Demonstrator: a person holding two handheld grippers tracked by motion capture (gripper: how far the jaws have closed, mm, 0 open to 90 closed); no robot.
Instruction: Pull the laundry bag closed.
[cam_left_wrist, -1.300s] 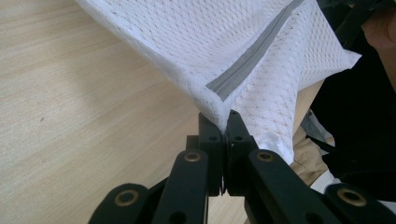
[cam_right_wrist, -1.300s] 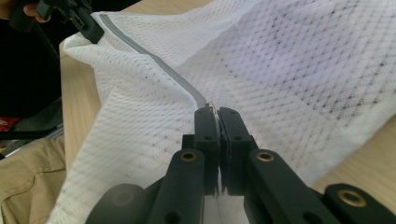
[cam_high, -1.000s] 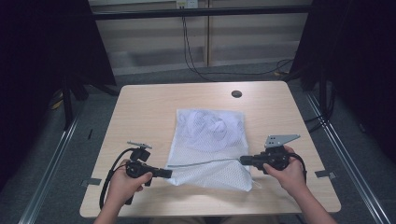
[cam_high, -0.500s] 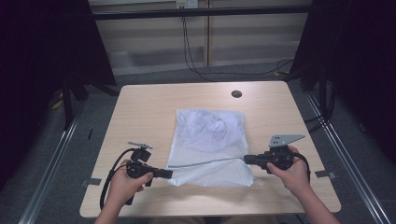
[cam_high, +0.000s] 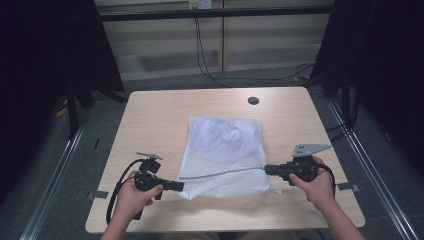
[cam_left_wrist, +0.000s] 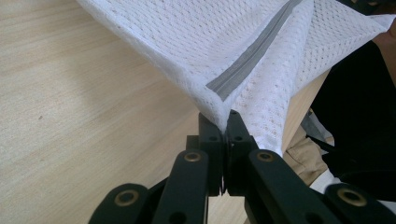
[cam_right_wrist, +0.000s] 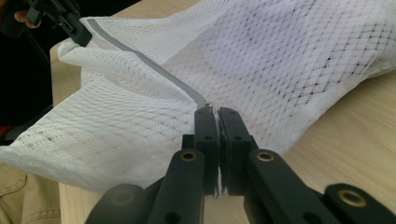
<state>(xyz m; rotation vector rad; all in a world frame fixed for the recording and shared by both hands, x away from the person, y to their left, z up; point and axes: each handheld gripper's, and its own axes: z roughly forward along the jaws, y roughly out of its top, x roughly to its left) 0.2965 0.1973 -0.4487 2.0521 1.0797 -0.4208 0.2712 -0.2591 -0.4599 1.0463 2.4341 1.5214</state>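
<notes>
white mesh bag (cam_high: 225, 150) — near half of the table (cam_high: 155, 115), grey zipper (cam_high: 220, 173) stretched taut | left gripper (cam_high: 176, 186) jaws clenched on one zipper end | right gripper (cam_high: 268, 170) jaws clenched on the other | table — light wood, round dark grommet (cam_high: 253, 100) | dark curtains, grey floor.

A white open-weave mesh laundry bag (cam_high: 226, 155), soft cloth with a flat grey woven zipper tape (cam_left_wrist: 252, 65), lies on a pale matt wood-grain table (cam_high: 160, 120); the 2 matt black plastic grippers, left (cam_left_wrist: 224, 122) and right (cam_right_wrist: 214, 114), carry brass-coloured metal rivets; a dull grey plate (cam_high: 310, 148) tops the right one.
</notes>
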